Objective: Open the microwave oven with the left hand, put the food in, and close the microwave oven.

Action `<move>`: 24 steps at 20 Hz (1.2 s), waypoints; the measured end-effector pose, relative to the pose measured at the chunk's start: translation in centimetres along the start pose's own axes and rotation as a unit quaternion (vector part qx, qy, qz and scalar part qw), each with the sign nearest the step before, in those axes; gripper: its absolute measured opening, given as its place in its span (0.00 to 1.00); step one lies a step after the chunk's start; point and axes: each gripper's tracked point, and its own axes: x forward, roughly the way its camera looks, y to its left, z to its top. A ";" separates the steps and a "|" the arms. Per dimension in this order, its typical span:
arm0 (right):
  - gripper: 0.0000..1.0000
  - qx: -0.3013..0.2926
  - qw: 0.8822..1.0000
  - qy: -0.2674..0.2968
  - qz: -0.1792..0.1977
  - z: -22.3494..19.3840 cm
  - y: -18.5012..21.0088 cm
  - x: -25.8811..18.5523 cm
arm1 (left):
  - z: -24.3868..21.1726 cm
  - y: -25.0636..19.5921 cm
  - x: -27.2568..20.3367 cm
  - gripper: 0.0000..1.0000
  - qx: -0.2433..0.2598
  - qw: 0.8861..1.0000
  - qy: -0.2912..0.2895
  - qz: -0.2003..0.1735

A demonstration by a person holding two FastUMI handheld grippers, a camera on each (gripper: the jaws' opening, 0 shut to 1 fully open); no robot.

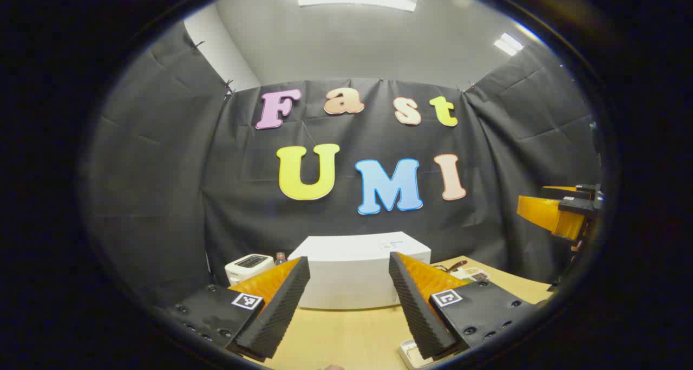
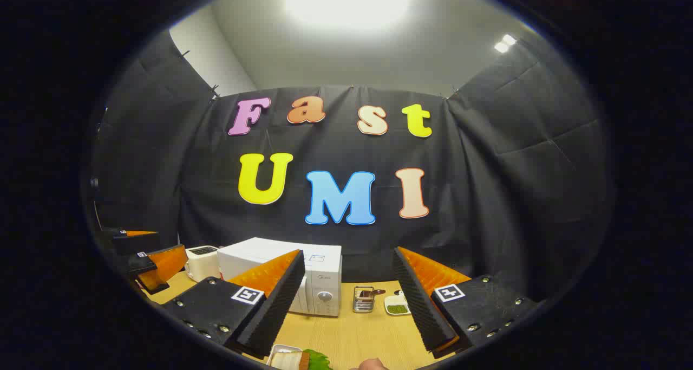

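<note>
A white microwave oven (image 1: 357, 272) stands on the wooden table against the back wall, its door shut. My left gripper (image 1: 349, 270) hovers open in front of it, with nothing between its fingers. In the right gripper view the microwave oven (image 2: 319, 280) is left of centre, showing its dial panel. My right gripper (image 2: 349, 264) is open and holds nothing. A white tray of food with a green leaf (image 2: 300, 359) lies at the bottom edge, just below the right gripper. The left gripper (image 2: 149, 261) shows at far left, and the right gripper (image 1: 563, 210) at far right of the left gripper view.
A white toaster (image 1: 248, 266) and a small bottle (image 1: 280, 258) stand left of the microwave oven. To its right are a metal holder (image 2: 364, 299) and a small white dish with green contents (image 2: 398, 305). Bare table (image 2: 357, 332) lies in front.
</note>
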 end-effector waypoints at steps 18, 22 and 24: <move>0.98 0.003 0.999 0.005 0.040 -0.6 -4.1 1.1 | 1.6 -5.9 0.8 0.98 0.018 0.999 -0.016 0.027; 0.98 -0.001 0.999 0.014 0.040 -1.7 -5.0 1.1 | 0.5 -7.1 3.0 0.97 0.015 1.000 -0.014 0.021; 0.99 0.004 0.999 0.020 0.035 -2.1 -5.2 1.2 | 0.2 -7.4 4.9 0.98 0.020 1.000 -0.016 0.015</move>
